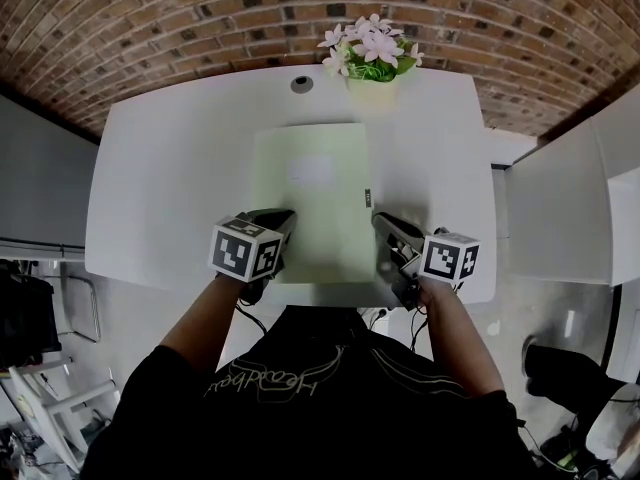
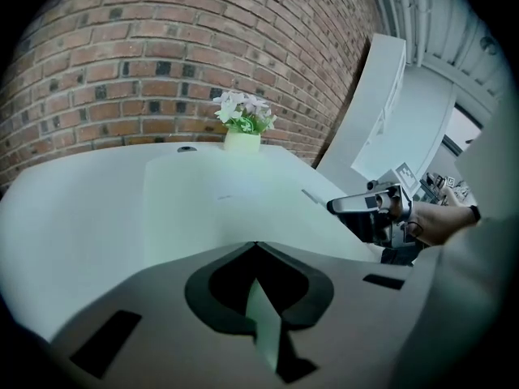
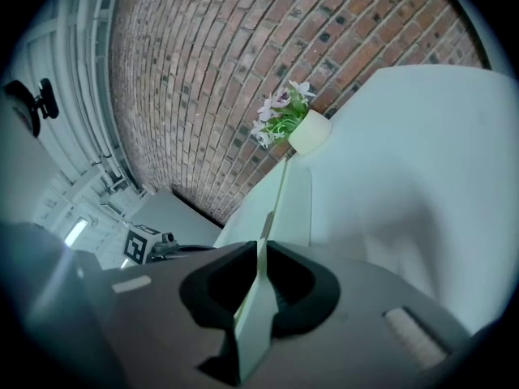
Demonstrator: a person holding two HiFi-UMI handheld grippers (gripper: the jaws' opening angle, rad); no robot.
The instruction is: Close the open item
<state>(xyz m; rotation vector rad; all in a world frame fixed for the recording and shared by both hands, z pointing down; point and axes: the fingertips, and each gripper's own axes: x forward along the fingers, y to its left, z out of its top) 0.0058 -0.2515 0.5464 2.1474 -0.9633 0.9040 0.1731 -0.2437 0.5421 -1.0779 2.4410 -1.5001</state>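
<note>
A pale green folder (image 1: 310,203) lies flat on the white table (image 1: 160,188), with a pale label on its cover and a small dark tab at its right edge. My left gripper (image 1: 278,224) is shut on the folder's near left edge. In the left gripper view the green sheet (image 2: 261,310) runs between the closed jaws of that gripper (image 2: 256,245). My right gripper (image 1: 390,230) is shut on the near right edge. Its own view shows the folder (image 3: 280,205) edge-on, pinched in the gripper (image 3: 261,245).
A pot of white and pink flowers (image 1: 372,68) stands at the table's far edge, against the brick wall. A round cable hole (image 1: 302,84) lies left of it. White cabinets (image 1: 560,198) stand to the right. The table's near edge is just under both grippers.
</note>
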